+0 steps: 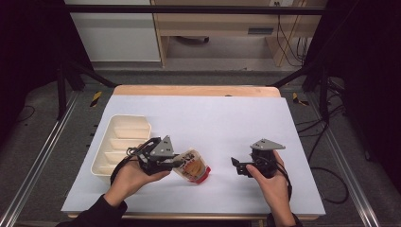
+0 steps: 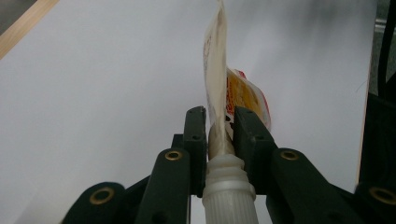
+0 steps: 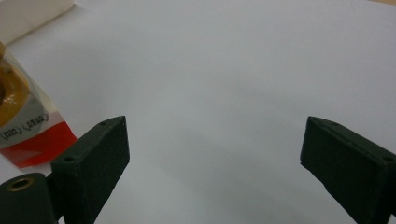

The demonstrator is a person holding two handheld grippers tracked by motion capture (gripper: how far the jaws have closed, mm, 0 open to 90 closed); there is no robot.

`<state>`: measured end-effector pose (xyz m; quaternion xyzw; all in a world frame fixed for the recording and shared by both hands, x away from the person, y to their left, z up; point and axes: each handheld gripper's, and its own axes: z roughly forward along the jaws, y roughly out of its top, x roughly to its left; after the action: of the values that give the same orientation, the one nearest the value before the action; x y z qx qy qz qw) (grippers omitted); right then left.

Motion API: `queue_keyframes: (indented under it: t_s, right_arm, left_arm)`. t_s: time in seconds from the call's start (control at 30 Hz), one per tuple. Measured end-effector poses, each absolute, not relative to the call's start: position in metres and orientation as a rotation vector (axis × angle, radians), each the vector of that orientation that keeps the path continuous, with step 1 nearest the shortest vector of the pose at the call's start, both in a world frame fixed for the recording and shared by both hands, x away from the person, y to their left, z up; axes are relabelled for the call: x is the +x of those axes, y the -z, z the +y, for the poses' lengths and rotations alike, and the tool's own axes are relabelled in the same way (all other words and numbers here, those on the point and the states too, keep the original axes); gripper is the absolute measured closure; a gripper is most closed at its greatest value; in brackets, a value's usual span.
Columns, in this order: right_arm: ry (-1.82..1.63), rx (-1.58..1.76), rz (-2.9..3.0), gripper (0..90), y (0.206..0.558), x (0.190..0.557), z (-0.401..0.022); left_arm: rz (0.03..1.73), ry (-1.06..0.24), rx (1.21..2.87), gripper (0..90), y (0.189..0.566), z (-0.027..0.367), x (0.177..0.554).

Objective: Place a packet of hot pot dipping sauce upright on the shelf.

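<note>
My left gripper (image 2: 219,128) is clamped on the spout pouch (image 2: 218,84), its jaws pinching the flat neck just above the white ribbed cap (image 2: 229,191). In the high view the same left gripper (image 1: 172,163) holds the pouch (image 1: 191,166) by that end, with the printed body and red bottom edge trailing toward the middle of the white table cover (image 1: 222,118); it looks to hang at a slant just over the sheet, though I cannot tell whether the bottom edge touches. My right gripper (image 3: 212,149) has its jaws spread wide with nothing between them, only bare sheet ahead and the pouch's red corner (image 3: 39,144) off to one side.

By my reading the pick-up is done and the placing is left. The cream tray (image 1: 101,161) with its ribbed slots sits just beside my left hand (image 1: 130,177) and looks unfilled, so I judge it the likely destination.

The left forearm comes in low from the bottom edge, wrist turned so the gripper points across toward the right. The right hand (image 1: 269,182) holds its gripper (image 1: 239,166) level, aimed at the pouch but well apart from it.
</note>
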<state>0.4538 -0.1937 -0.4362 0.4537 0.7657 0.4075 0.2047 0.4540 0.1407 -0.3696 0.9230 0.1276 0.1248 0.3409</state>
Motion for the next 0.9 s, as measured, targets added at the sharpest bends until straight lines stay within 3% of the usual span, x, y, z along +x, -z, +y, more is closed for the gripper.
queue_keyframes:
  t_s: [0.9]
  right_arm:
    - [-1.136, 1.296, 2.134, 7.5, 0.439, 0.455, -0.197]
  left_arm:
    - [0.096, -0.322, 2.693, 75.6, 0.333, 0.083, 0.471]
